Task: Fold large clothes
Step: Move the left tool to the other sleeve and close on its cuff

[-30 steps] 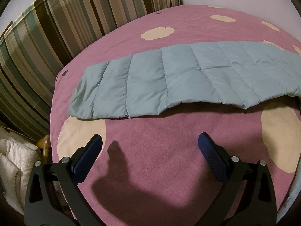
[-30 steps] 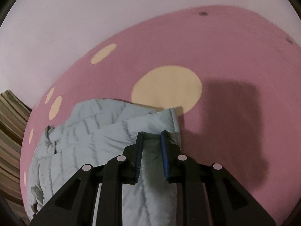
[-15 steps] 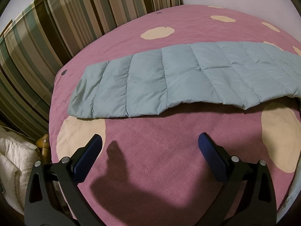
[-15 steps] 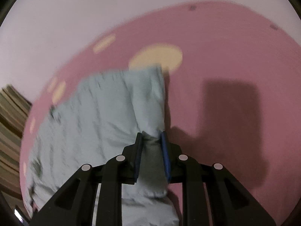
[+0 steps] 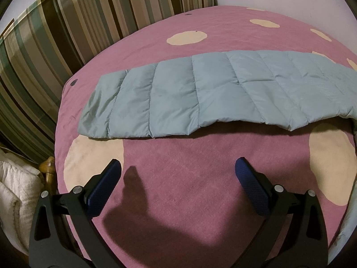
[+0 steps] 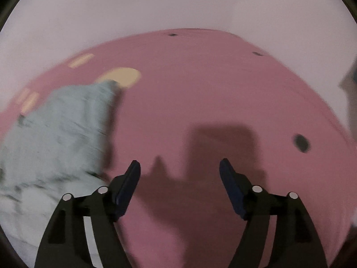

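Landmark: bed (image 5: pixel 178 189).
Quilted jacket (image 5: pixel 200 96): lies flat on the bed, stretched crosswise over its middle.
Striped cushion (image 5: pixel 55 33): behind the bed, along its far left edge.
Folded bedding (image 5: pixel 15 189): off the bed, beside its near left corner.
Wall (image 6: pixel 178 4): behind the bed's far edge.
Left gripper (image 5: pixel 178 167): over the bed's near part, before the jacket, apart from it.
Right gripper (image 6: pixel 179 167): over bare bed, jacket to its left.

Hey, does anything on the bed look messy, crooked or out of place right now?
Mostly tidy. The blue quilted jacket lies flat across the pink spotted blanket, but its right end looks bunched and rumpled in a blurred view. Both tongs hold nothing.
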`<state>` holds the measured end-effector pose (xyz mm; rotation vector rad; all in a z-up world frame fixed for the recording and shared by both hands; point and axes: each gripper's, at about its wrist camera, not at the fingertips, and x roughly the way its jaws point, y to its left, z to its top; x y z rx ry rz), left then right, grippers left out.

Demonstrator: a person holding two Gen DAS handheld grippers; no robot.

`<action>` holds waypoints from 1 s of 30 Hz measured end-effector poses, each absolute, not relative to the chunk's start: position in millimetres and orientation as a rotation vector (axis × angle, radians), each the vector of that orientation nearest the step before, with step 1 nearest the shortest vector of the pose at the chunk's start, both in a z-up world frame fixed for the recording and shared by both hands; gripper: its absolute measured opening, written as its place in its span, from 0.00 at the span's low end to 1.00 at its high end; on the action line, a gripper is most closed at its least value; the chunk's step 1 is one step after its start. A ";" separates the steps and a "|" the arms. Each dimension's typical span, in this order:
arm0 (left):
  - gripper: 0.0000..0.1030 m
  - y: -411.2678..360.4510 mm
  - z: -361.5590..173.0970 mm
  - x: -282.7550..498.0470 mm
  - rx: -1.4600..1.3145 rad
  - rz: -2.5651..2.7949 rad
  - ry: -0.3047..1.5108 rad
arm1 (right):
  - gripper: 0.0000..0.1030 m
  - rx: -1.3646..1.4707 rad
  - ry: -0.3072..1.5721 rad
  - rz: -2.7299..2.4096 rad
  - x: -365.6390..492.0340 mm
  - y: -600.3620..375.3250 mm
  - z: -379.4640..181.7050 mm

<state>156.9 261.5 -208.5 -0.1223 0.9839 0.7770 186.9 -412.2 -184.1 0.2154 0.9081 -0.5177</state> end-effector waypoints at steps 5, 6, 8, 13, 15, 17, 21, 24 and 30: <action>0.98 264.4 -209.7 156.8 -0.147 0.767 0.981 | 0.78 0.185 0.969 -0.581 183.5 -421.5 -217.2; 0.98 264.1 -209.9 156.4 -0.152 0.766 0.981 | 0.80 0.187 0.950 -0.593 181.6 -422.8 -220.4; 0.98 266.3 -210.5 155.7 -0.169 0.759 0.981 | 0.82 0.185 0.948 -0.599 182.6 -424.8 -220.1; 0.98 272.9 -212.6 150.1 -0.265 0.726 0.968 | 0.84 0.160 0.952 -0.619 184.5 -427.7 -223.8; 0.98 274.3 -213.0 148.3 -0.288 0.716 0.964 | 0.85 0.166 0.952 -0.620 185.3 -432.0 -225.0; 0.98 272.5 -210.6 148.0 -0.282 0.708 0.960 | 0.86 0.176 0.955 -0.619 187.6 -434.8 -224.8; 0.98 275.1 -204.1 135.7 -0.320 0.669 0.936 | 0.87 0.188 0.951 -0.621 183.8 -423.9 -222.0; 0.98 288.1 -197.9 122.0 -0.374 0.655 0.900 | 0.87 0.190 0.951 -0.621 183.5 -426.5 -222.2; 0.96 336.5 -186.6 102.3 -0.460 0.687 0.833 | 0.87 0.190 0.950 -0.623 181.5 -426.7 -221.7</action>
